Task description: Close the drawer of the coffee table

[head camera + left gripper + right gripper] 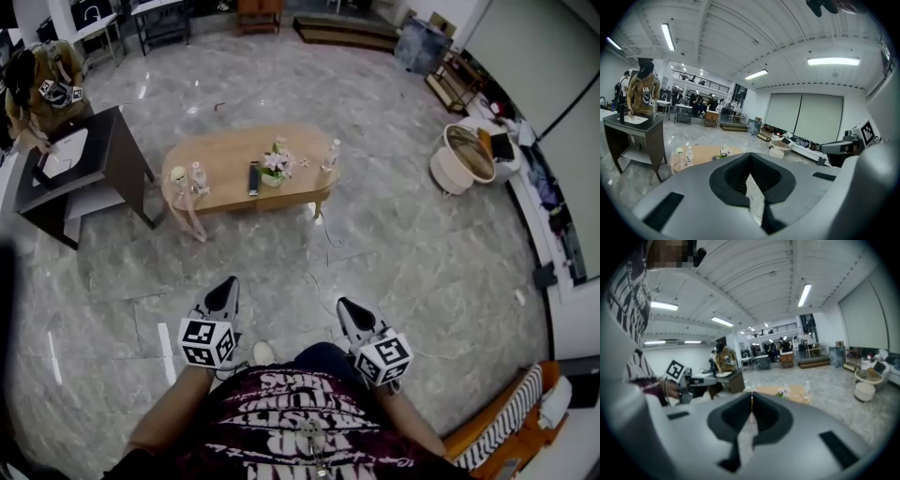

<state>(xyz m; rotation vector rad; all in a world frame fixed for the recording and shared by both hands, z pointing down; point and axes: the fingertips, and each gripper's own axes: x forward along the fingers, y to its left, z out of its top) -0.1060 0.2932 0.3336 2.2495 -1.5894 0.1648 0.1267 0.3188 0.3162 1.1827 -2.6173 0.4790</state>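
Both left tongs [231, 283] and right tongs [343, 305] are closed, empty, well apart from the coffee table [225, 155].

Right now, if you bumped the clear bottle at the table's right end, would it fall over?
Probably. The clear bottle stands upright, tall and narrow, so a nudge would likely tip it. It sits near the edge of the coffee table, so it might roll off. It looks like plastic, so probably light.

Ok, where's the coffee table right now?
Head view, upper centre: the coffee table stands well ahead of the left tool and right tool, apart from both, with the dark desk just to its left.
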